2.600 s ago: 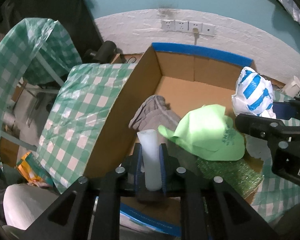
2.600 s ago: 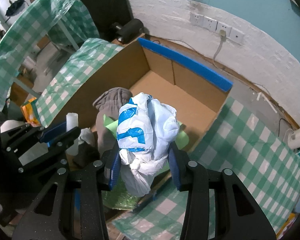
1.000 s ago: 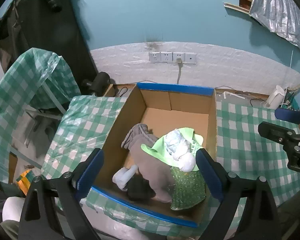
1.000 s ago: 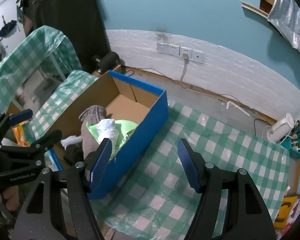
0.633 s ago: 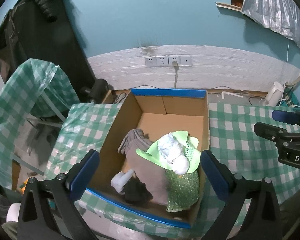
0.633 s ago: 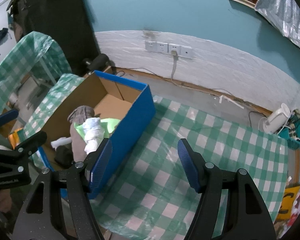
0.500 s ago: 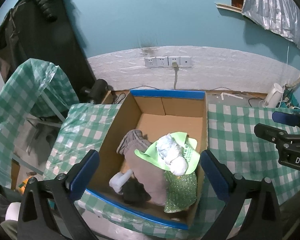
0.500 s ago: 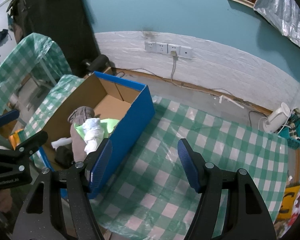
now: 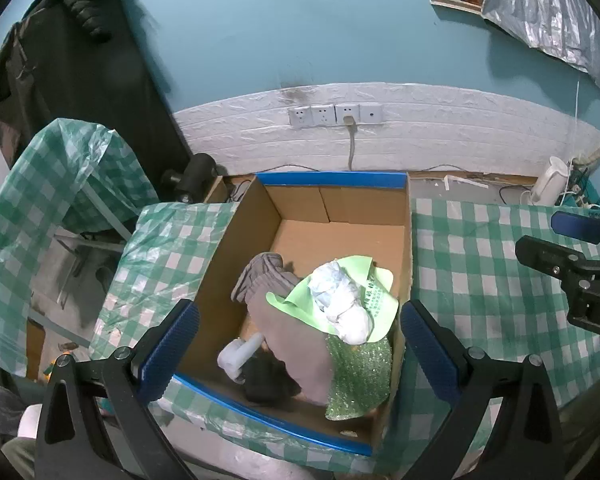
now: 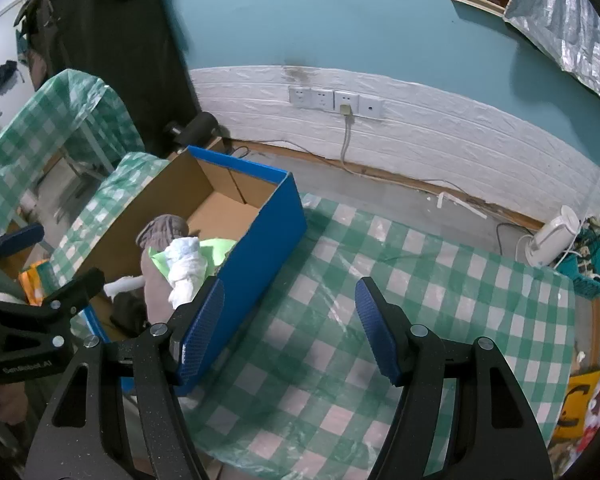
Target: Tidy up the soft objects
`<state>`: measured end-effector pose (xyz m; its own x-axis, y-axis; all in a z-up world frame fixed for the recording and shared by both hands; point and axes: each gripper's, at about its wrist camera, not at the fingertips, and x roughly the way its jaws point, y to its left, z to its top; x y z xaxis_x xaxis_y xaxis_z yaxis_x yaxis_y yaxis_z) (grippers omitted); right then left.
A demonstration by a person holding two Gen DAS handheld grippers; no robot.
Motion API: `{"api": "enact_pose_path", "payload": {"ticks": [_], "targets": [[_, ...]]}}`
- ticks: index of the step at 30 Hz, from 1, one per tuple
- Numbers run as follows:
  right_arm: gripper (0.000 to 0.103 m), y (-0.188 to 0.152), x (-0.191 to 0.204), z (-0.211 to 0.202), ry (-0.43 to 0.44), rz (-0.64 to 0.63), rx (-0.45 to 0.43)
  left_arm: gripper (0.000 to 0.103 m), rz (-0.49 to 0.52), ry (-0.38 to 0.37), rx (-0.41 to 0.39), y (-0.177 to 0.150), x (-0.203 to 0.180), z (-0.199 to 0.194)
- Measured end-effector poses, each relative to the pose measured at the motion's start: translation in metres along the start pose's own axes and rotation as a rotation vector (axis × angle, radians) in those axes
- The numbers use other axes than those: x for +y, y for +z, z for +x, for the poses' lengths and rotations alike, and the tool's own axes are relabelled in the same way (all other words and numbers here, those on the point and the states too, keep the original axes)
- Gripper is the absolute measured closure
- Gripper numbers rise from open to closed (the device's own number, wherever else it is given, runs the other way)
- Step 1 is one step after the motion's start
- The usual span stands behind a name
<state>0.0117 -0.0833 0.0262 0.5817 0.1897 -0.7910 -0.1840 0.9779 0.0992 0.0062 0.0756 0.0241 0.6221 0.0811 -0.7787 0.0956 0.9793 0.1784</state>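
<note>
Both grippers hang empty, jaws spread wide: left gripper (image 9: 298, 344) above the cardboard box (image 9: 240, 252), right gripper (image 10: 290, 328) above the checked tablecloth (image 10: 420, 280). Inside the box's near end lie a white tube (image 9: 240, 354), grey cloth (image 9: 268, 280), green cap (image 9: 376, 292) and white bag (image 9: 340, 296).

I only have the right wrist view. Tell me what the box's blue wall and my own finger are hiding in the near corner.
Observer: A green bubble-wrap sheet lies in that corner of the box, its upper edge tucked under the green hat.
Operator: Report the left gripper's jaws head-on.
Observer: The left gripper is wide open with nothing between its pads, looking down over the box's near end.
</note>
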Motion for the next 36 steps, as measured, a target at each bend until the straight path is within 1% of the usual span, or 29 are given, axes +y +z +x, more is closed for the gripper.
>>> {"api": "enact_pose_path", "payload": {"ticks": [36], "targets": [[0.035,-0.0013,-0.0065,0.0038,0.000,0.003,0.010,0.002,0.009,-0.002,0.006,-0.0017,-0.0033,0.0035]]}}
